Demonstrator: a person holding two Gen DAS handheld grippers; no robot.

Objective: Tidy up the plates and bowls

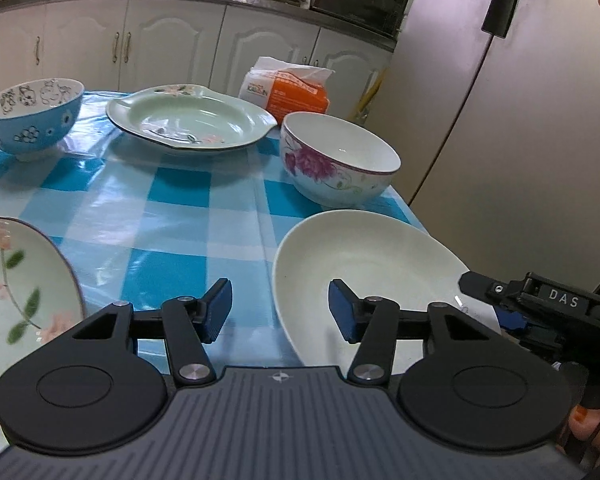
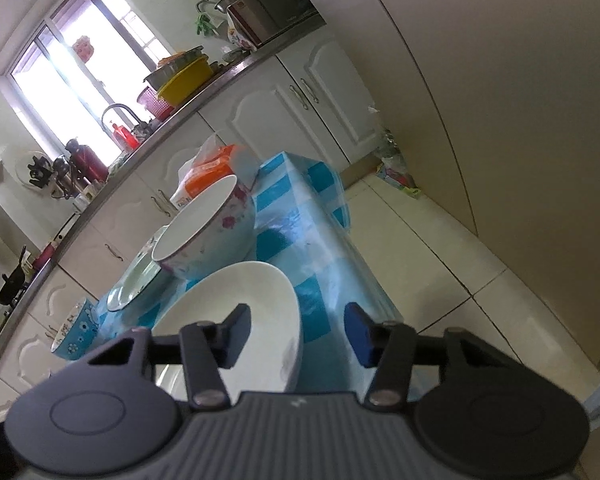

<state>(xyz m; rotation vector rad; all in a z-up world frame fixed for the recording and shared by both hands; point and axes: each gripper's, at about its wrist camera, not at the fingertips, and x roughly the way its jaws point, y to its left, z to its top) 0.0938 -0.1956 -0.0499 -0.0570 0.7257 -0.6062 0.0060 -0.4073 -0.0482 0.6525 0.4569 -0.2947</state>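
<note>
The surface (image 1: 172, 216) wears a glossy blue-and-white checked plastic cloth. On it stand a blue floral bowl (image 1: 32, 118), a pale green flowered plate (image 1: 188, 120), a white bowl with purple flowers (image 1: 340, 160), a plain white plate (image 1: 364, 276), a second flowered plate (image 1: 20, 280) and an orange-and-white tissue pack (image 1: 288, 88).

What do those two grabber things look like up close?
Each has a ribbed grey body, two round black discs, black linkage arms with silver pivot bolts, and blue rubbery finger pads. The left gripper bears a small white star mark. The right gripper, seen side-on from the left camera, shows white letters "DAS".
</note>
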